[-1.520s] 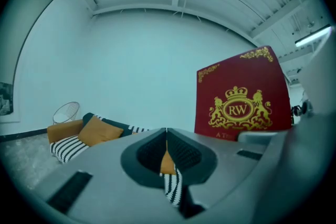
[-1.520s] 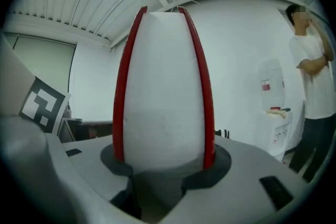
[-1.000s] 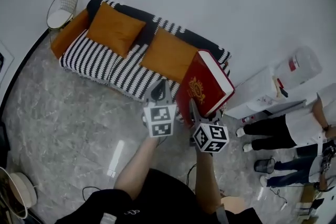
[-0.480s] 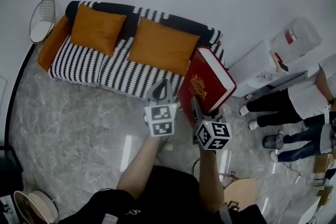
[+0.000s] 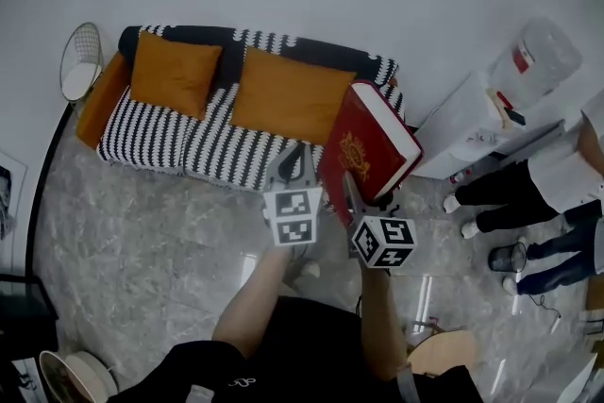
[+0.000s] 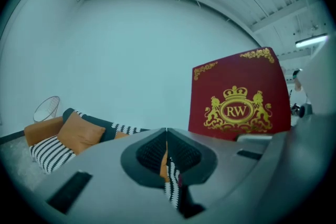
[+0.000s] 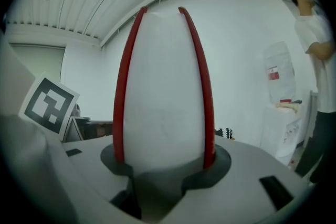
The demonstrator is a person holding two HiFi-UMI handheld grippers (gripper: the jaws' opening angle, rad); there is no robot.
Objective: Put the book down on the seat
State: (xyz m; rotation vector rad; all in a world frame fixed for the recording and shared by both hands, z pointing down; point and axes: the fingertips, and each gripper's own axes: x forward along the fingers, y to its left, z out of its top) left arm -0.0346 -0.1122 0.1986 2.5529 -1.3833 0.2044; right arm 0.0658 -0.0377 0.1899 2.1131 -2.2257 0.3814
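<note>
Before the sofa (image 5: 189,135), the right gripper (image 5: 364,194) holds the book (image 5: 374,144) upright.

left claw (image 5: 295,154) jaws together, empty; right claw (image 5: 351,195) clamped on book (image 5: 366,139); both forearms extended forward.

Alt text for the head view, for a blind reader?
The right hand-held gripper clamps a thick red book, held tilted in the air in front of a striped sofa with orange cushions. The left hand-held gripper is shut, empty, beside it.
</note>
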